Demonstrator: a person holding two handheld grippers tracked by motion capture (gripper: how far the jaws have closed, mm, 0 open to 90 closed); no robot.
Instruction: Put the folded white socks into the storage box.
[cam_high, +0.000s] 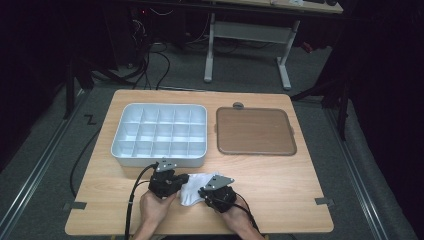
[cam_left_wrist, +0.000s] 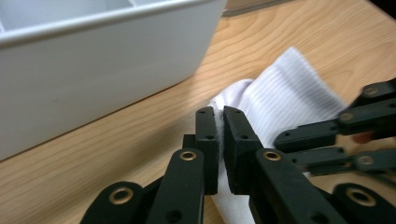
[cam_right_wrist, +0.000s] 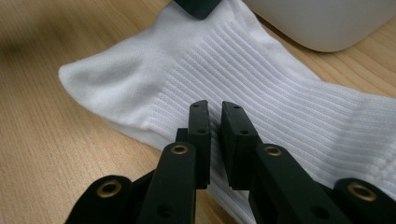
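Hands: person's forearms come in at the near edge of the counter (cam_high: 280, 200), one gripper in each hand.
Left gripper (cam_left_wrist: 219, 140): jaws pinched almost together on a fold of the white sock (cam_left_wrist: 280, 100), so it's holding cloth.
Right gripper (cam_right_wrist: 214, 135): jaws narrow too, with ribbed sock fabric caught in the slit between them. Looks like a grip on the cuff part.
Sock: lying on the wood between the two grippers, just in front of the tray, a bit bunched at one end.
Tray (cam_high: 159, 134): white divided organizer past the sock, all compartments look empty from above.
Lid (cam_high: 255, 131): brown flat lid or mat sitting beside the tray, apart from it.
Progress: my guess is early days. Sock's grabbed at both ends but not folded or rolled yet, and nothing's in the tray. If it's meant to go in a compartment, that's all still to do.
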